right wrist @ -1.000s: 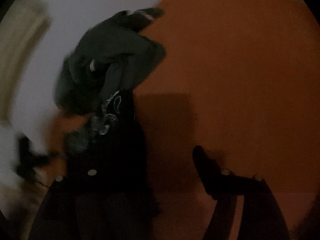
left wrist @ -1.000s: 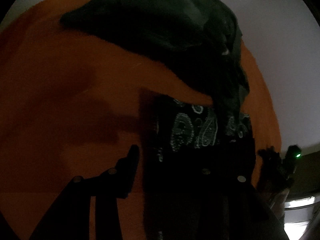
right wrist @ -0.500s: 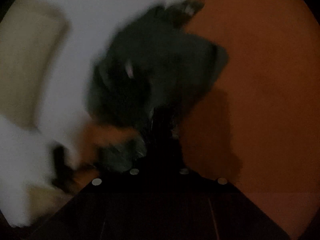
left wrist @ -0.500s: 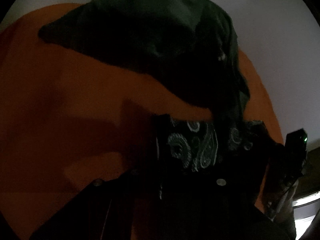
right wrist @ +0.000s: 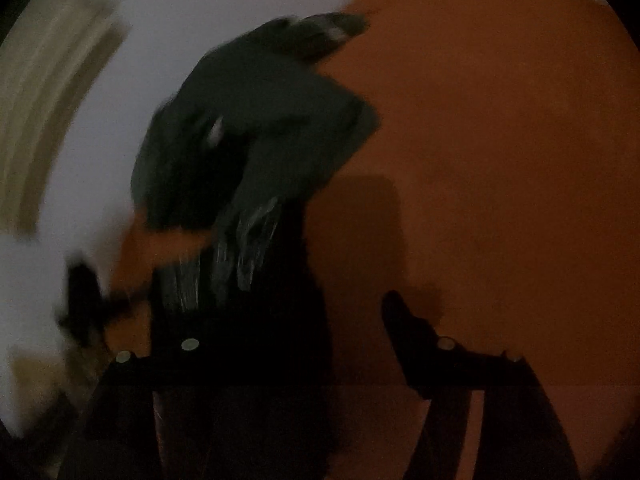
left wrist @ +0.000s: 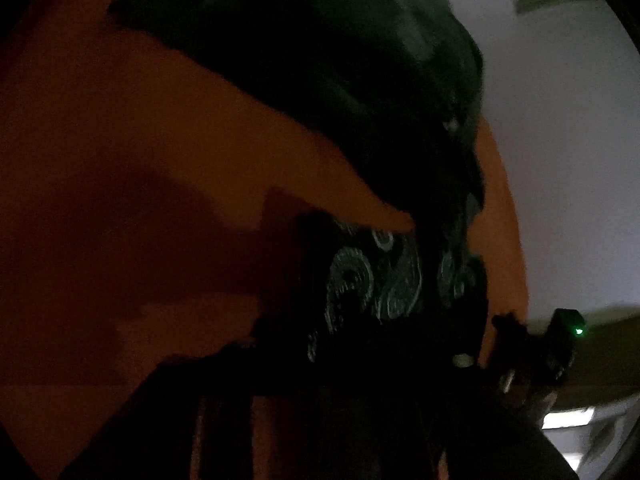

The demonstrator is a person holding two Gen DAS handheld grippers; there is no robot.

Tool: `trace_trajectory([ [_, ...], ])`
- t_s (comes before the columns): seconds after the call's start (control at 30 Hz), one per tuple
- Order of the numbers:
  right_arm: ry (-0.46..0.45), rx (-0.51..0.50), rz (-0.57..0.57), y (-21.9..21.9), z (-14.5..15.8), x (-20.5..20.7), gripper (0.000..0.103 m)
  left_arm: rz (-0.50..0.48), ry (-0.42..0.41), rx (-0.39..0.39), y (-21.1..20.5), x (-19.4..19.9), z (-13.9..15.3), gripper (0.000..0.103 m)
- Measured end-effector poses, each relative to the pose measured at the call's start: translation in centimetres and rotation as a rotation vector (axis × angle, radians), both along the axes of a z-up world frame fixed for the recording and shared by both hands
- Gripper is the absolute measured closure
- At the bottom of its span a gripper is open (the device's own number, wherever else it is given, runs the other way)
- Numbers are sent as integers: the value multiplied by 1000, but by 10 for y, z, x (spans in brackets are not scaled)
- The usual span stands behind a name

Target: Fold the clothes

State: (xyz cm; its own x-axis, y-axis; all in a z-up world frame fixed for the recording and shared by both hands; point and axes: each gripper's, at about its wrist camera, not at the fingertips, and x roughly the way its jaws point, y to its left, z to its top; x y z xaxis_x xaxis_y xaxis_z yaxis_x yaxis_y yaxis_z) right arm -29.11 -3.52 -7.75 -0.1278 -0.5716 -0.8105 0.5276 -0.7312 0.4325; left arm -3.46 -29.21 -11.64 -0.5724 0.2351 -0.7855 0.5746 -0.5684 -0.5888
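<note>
An orange cloth [right wrist: 500, 140] covers the surface. On it a dark green garment [left wrist: 320, 60] lies bunched, its paisley-printed end [left wrist: 372, 280] draped over the left gripper [left wrist: 340, 344], whose jaws have just been opening; its grip is too dark to tell. The right gripper [right wrist: 320, 320] stands parted, jaws just reopened, cloth hanging over its left finger [right wrist: 224, 320].

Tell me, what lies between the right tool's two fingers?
In the right wrist view, the right tool has just been opening its jaws; dark patterned cloth lies between them by one finger, then bare orange surface.
</note>
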Motion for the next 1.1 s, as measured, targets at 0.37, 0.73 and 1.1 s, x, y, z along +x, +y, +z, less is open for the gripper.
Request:
trace_trajectory([
  [0.37,-262,-524,-43,74,-49,21,101,13,-50,-90,11,-4,-18,100],
  [0.73,-497,-474,-124,93,-113,3,60,39,3,32,-2,13,-24,100],
  [1.1,85,248,69,-33,-21,25,53,15,-31,-3,0,7,-25,100],
])
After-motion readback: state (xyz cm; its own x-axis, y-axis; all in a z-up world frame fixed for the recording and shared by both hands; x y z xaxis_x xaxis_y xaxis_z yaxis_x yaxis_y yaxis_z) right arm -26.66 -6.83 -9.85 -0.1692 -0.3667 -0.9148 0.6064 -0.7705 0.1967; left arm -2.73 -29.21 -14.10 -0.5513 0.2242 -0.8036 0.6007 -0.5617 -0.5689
